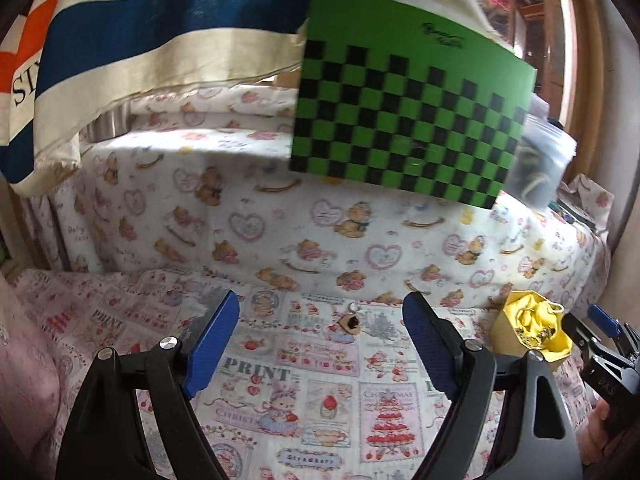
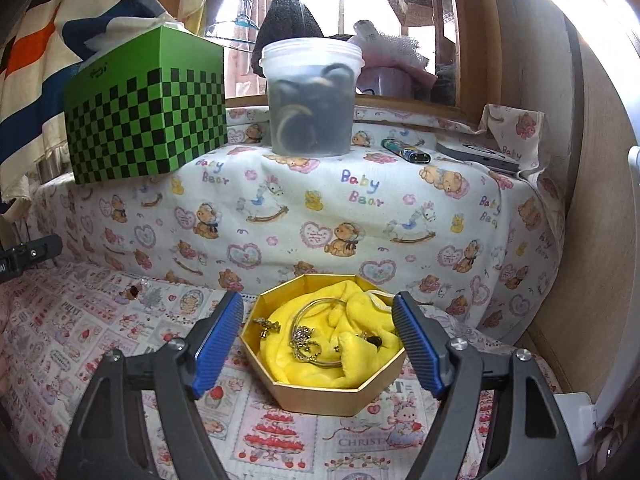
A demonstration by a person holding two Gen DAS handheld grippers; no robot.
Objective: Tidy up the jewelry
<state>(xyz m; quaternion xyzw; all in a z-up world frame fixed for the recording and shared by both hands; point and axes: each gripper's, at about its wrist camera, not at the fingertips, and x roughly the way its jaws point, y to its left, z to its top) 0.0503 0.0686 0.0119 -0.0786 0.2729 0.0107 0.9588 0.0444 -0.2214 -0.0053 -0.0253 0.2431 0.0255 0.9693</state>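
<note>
A: Left hand-held gripper [image 1: 320,344], jaws wide, nothing between. Heart pendant [image 1: 352,323] on the printed cloth [image 1: 280,384] just beyond.

B: Right hand-held gripper [image 2: 318,340] also spread, empty, flanking the octagonal box [image 2: 320,394]; only here the bangle [image 2: 316,312] on yellow fabric [image 2: 360,360] shows clearly.

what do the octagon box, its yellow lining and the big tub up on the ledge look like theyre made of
Octagon box: probably cardboard with a matte gold finish, thin flat walls.
Yellow lining: soft plush cloth, fuzzy and rumpled.
Tub: cloudy translucent plastic, dark contents showing through.
</note>
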